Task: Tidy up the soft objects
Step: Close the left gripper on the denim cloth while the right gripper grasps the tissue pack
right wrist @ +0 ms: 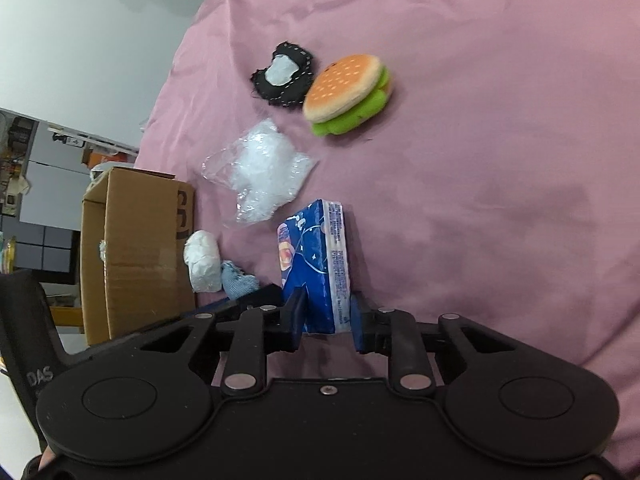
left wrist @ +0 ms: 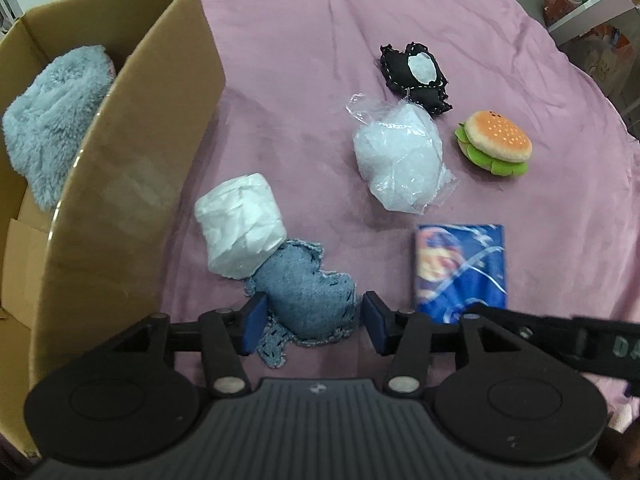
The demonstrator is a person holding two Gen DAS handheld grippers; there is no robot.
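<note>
The left gripper [left wrist: 314, 322] hung with its jaws spread on either side of the blue denim plush [left wrist: 308, 300], which lay on the pink-covered surface [left wrist: 300, 100] touching a white wrapped roll [left wrist: 240, 226] — not clamped. The right gripper [right wrist: 326, 320] was closed on the blue tissue pack [right wrist: 316, 268], standing on edge. Beside the roll stood the cardboard box [left wrist: 132, 184] holding a fluffy grey-blue plush [left wrist: 56, 120]; a clear bag of white stuffing [left wrist: 400, 158], a black stitched toy [left wrist: 416, 76] and a burger plush [left wrist: 494, 142] lay further off.
</note>
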